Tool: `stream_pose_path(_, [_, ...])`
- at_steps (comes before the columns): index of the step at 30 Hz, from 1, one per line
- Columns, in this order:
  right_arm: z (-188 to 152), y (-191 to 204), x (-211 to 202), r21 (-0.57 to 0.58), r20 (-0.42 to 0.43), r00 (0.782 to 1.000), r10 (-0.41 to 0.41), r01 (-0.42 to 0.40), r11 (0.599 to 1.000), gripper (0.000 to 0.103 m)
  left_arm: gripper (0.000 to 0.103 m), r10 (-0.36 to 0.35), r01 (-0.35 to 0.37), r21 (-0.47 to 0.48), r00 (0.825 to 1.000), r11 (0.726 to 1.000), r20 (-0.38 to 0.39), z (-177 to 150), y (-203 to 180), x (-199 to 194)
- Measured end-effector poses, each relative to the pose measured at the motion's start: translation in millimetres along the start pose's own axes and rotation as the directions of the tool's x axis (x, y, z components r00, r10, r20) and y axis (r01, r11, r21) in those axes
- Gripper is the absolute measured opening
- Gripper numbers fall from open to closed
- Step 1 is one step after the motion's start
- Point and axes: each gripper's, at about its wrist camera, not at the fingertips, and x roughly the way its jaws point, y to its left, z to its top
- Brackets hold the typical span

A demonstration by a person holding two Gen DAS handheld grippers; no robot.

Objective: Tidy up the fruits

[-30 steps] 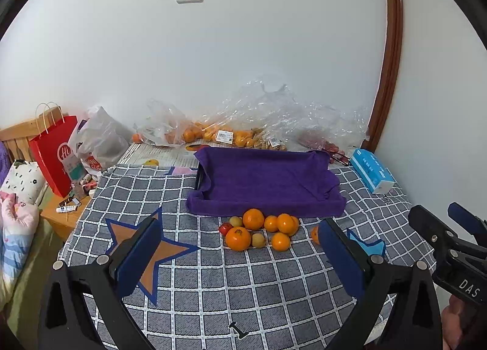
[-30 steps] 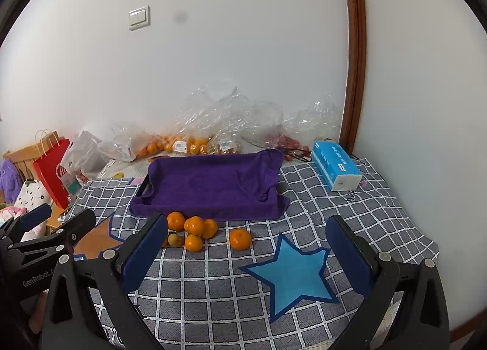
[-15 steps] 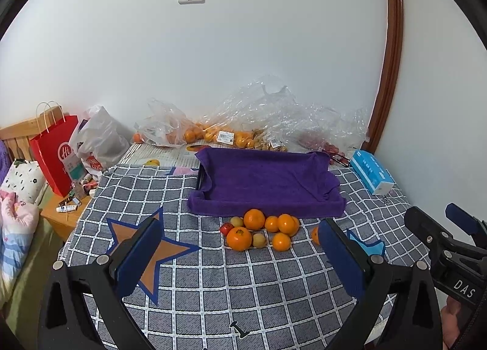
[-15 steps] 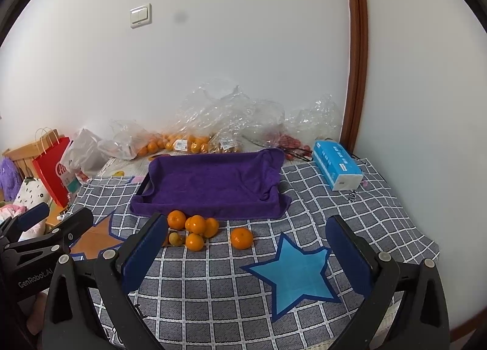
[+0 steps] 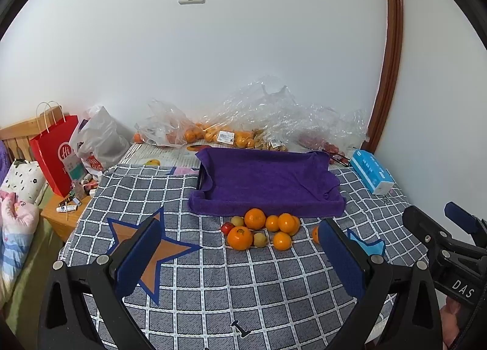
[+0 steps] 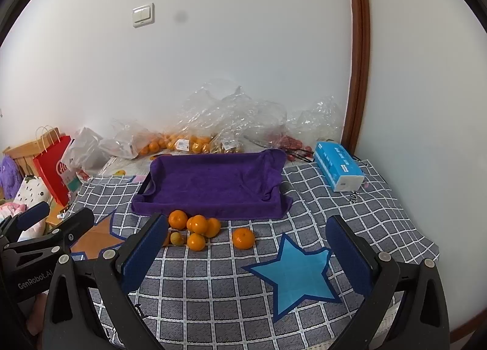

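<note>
- Both views have crept slightly nearer the fruits (image 5: 261, 230) since earlier.
- Left tongs (image 5: 240, 258), right tongs (image 6: 243, 252): spread wide, empty.
- Fruits lie ahead of both tongs, before the tray (image 5: 268, 179).

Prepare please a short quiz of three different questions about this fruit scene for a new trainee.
1. True or false: the purple-towel-lined tray already holds fruit.
2. The lone orange lies nearest which mark? A) blue star B) brown star C) tissue pack
3. Fill in: both the left gripper and the right gripper are ____.

Key: 1 false; 2 A; 3 open.
</note>
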Motion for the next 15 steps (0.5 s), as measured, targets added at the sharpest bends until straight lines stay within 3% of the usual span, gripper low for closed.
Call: stream_pose_path(15, [-0.2, 3.1, -1.4, -0.009, 0.005, 1.0, 0.0, 0.0, 1.0, 0.102, 0.103, -0.005, 0.005, 0.0, 1.0, 1.0, 0.002, 0.3, 0.5, -0.7])
